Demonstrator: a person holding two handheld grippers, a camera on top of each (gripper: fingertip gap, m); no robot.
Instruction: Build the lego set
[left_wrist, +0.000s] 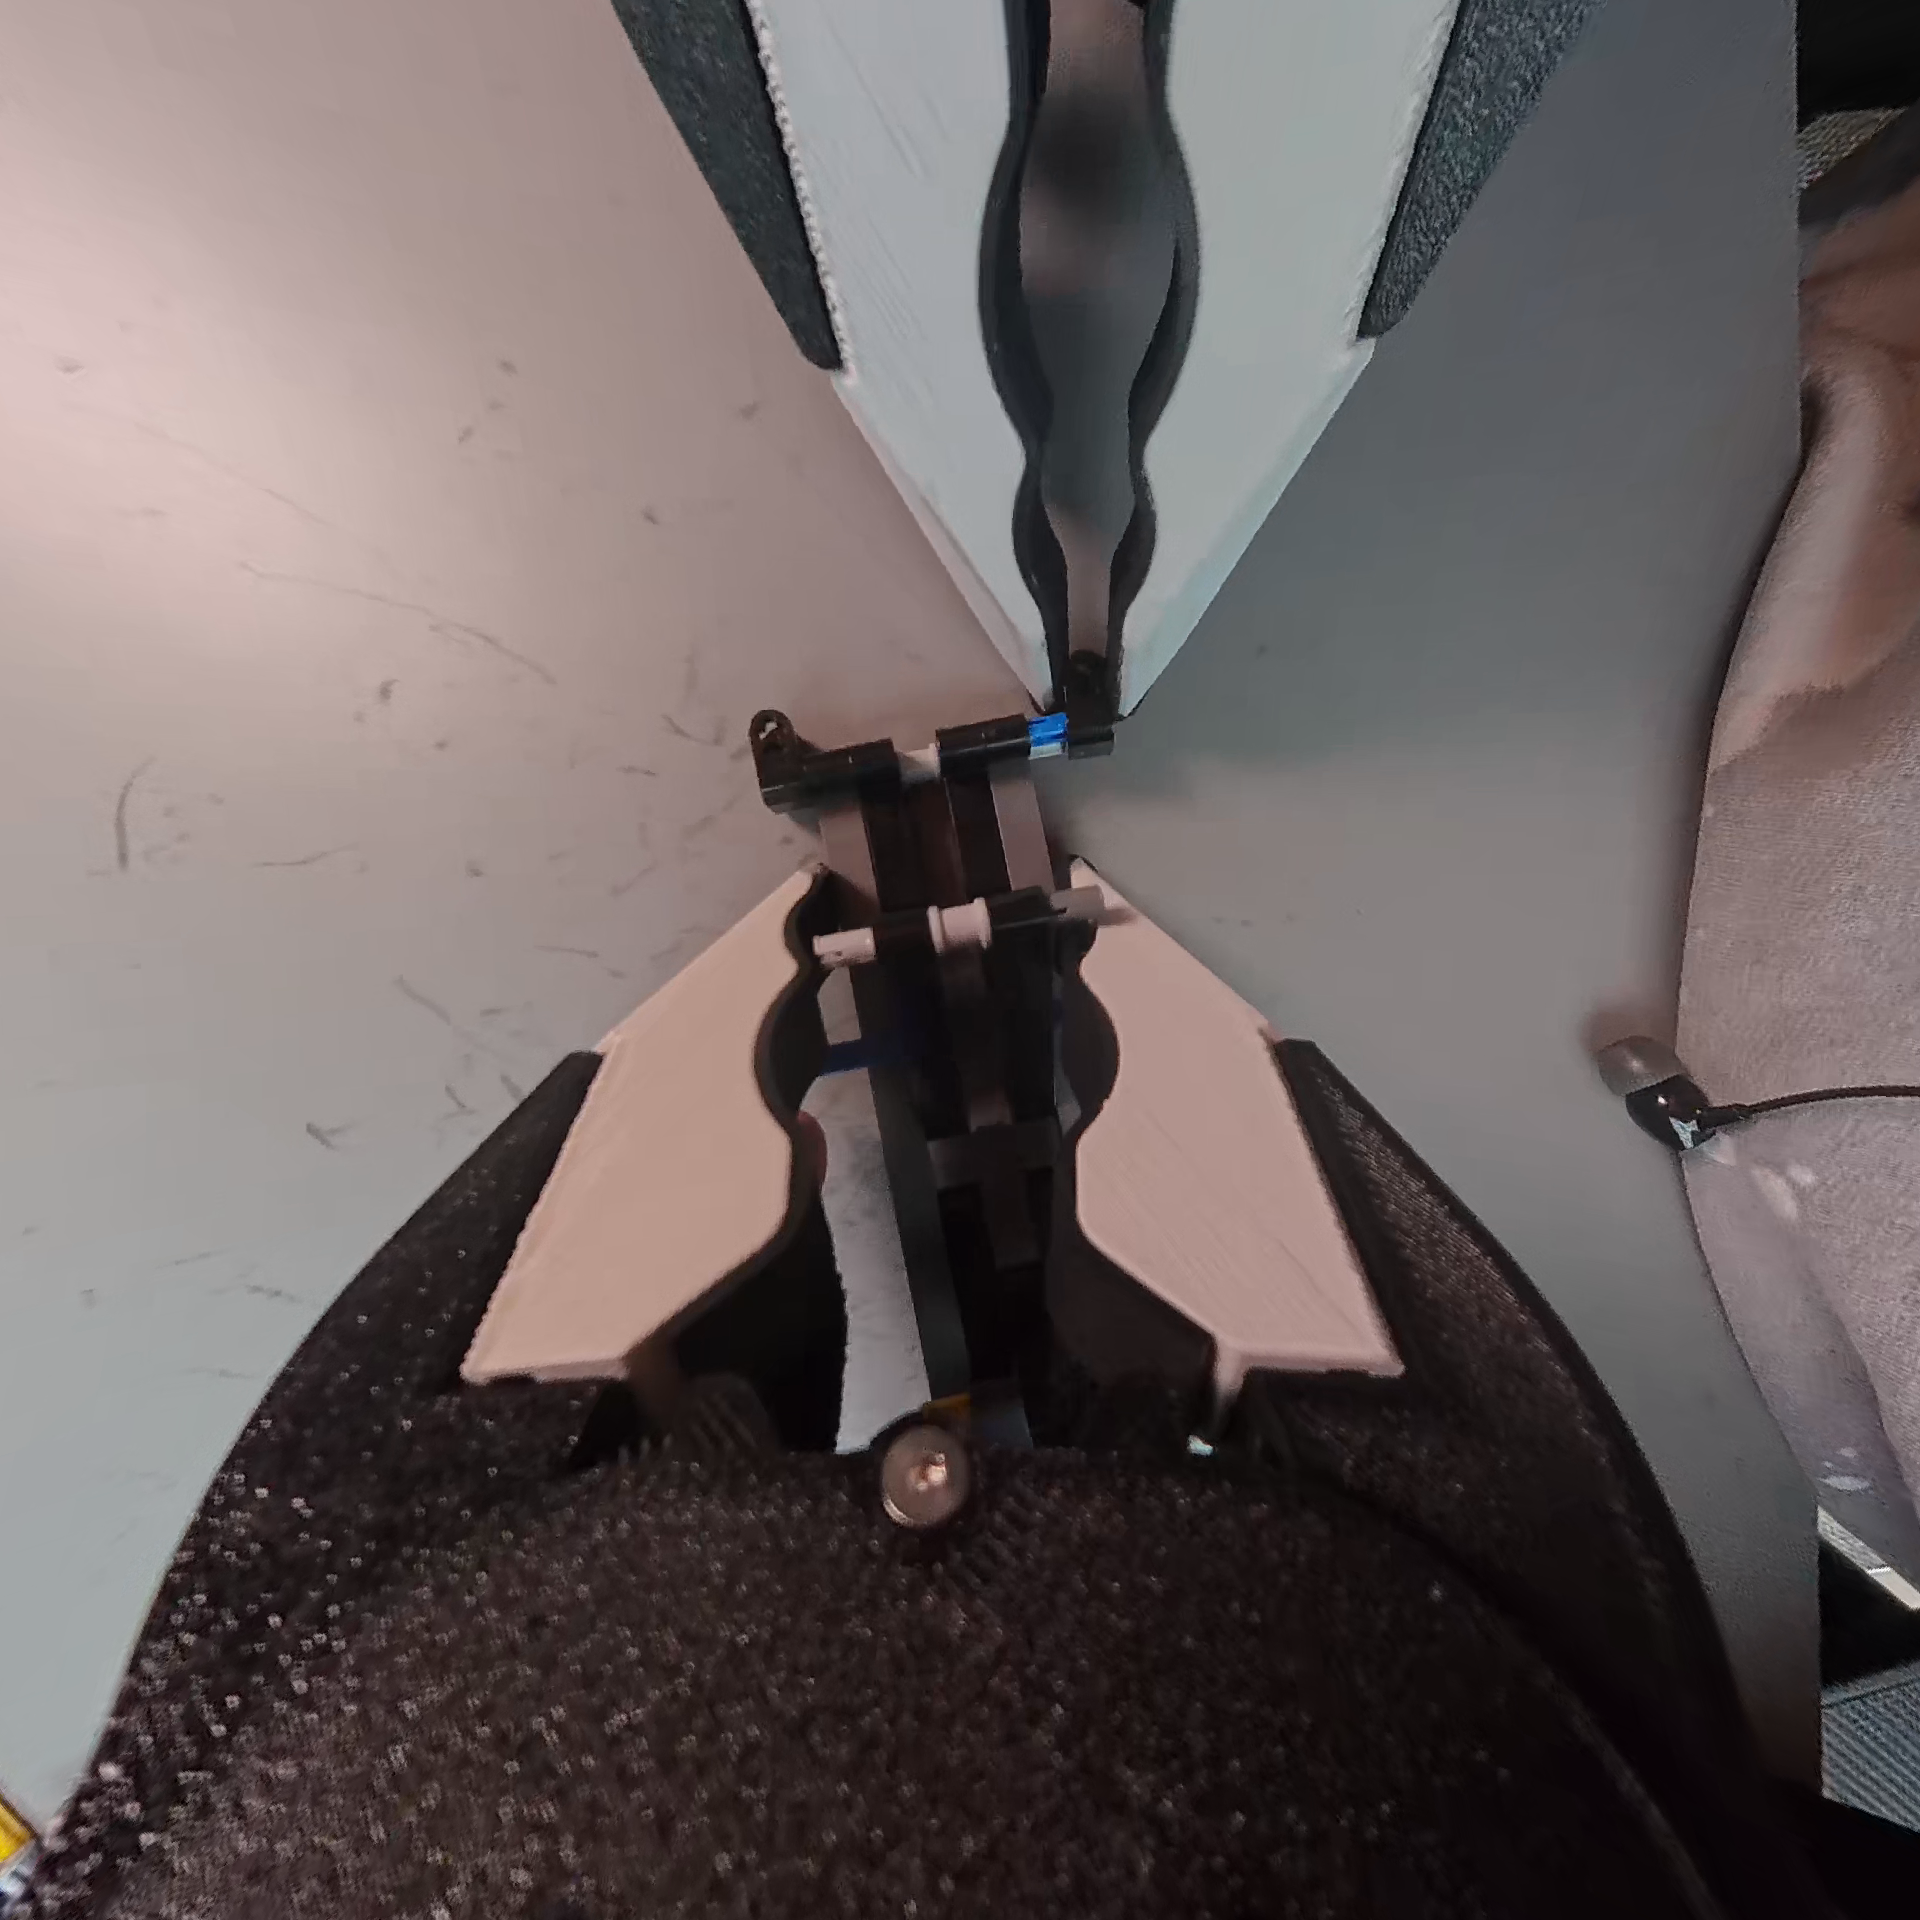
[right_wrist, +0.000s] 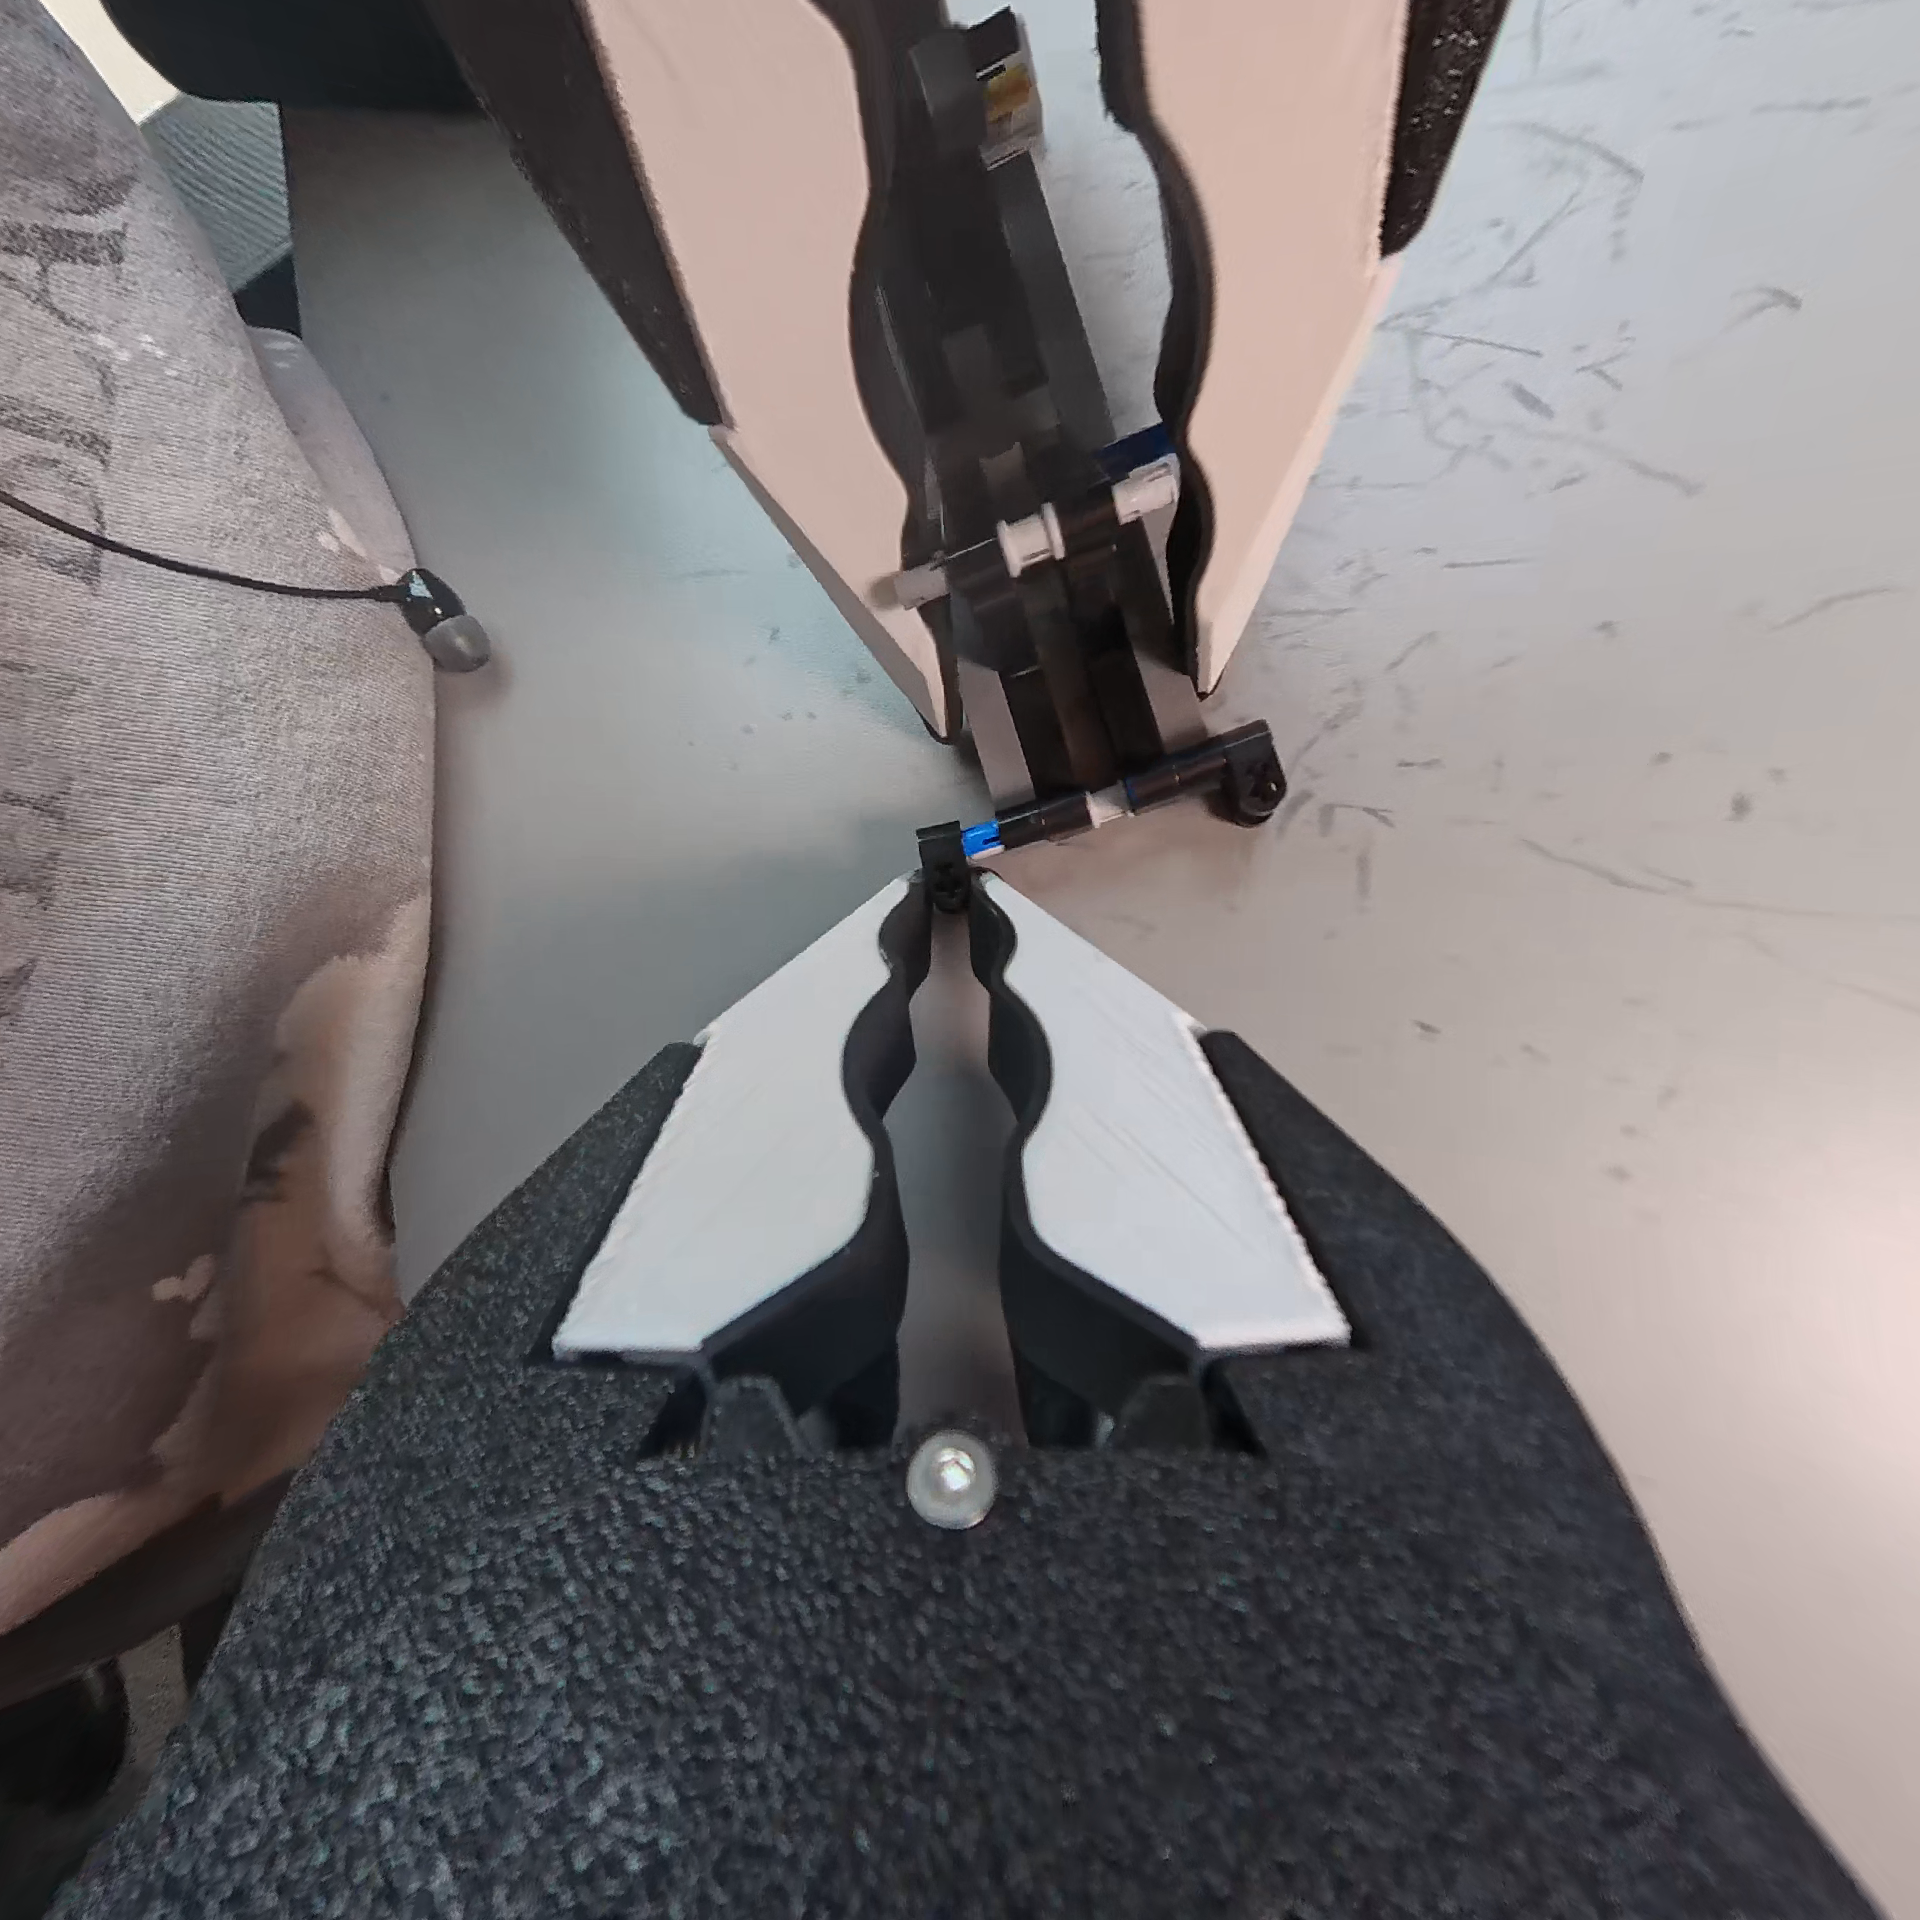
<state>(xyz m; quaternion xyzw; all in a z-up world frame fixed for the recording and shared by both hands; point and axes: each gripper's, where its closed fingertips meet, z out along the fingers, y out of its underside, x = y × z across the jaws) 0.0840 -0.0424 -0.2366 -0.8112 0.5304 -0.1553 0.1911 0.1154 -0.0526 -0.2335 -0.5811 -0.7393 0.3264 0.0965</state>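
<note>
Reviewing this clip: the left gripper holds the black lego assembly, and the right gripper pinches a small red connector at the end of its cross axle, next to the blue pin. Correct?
Not quite: the connector in the right gripper is black, not red, as the right wrist view shows. The rest stands: the left gripper holds the black assembly, and the connector sits at the axle's end beside the blue pin.

Both wrist cameras face each other closely, sharing the lego assembly (left_wrist: 940, 831) between them.

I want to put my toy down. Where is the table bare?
The scratched pale table is bare on the side away from the grey sleeve. It is crowded where the left tool holds the black brick assembly and the right tool pinches a small black connector.
</note>
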